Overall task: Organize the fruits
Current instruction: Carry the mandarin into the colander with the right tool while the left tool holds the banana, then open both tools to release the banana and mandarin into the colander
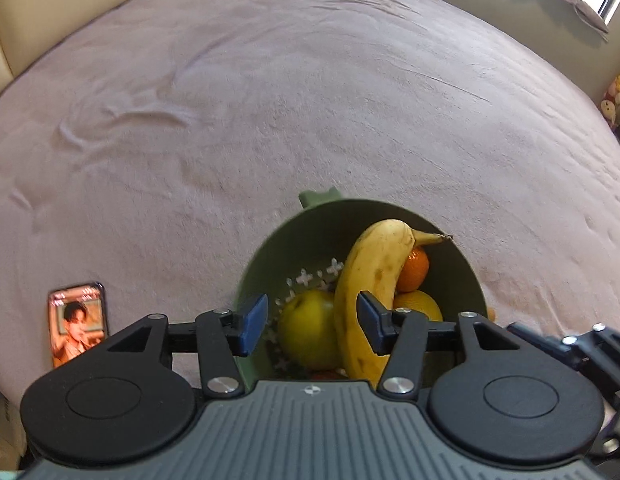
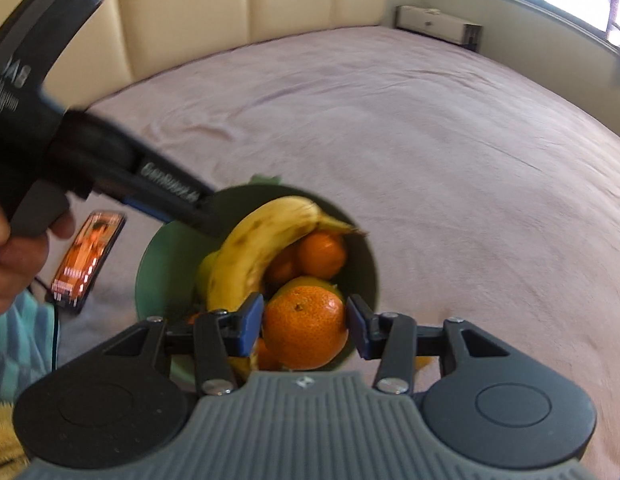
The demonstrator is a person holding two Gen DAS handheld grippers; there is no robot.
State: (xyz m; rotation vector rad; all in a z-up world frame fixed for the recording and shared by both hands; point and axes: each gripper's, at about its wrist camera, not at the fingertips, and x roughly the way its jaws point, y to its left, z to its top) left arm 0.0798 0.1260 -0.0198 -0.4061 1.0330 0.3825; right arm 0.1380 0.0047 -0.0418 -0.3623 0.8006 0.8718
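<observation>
A green bowl (image 1: 270, 248) sits on the pink bedspread and holds a banana (image 1: 366, 280), a yellow-green apple (image 1: 306, 328), an orange (image 1: 414, 270) and other citrus. My left gripper (image 1: 312, 322) is open just above the bowl, its blue pads on either side of the apple and the banana's lower end. In the right wrist view the same bowl (image 2: 158, 264) holds the banana (image 2: 254, 248) and oranges (image 2: 322, 254). My right gripper (image 2: 304, 324) is shut on a mandarin (image 2: 304, 330) and holds it over the bowl's near rim.
A lit phone (image 1: 78, 322) lies on the bedspread left of the bowl; it also shows in the right wrist view (image 2: 90, 256). The left gripper's body (image 2: 110, 168) and the hand holding it reach in from the left. A cream headboard (image 2: 250, 0) stands behind the bed.
</observation>
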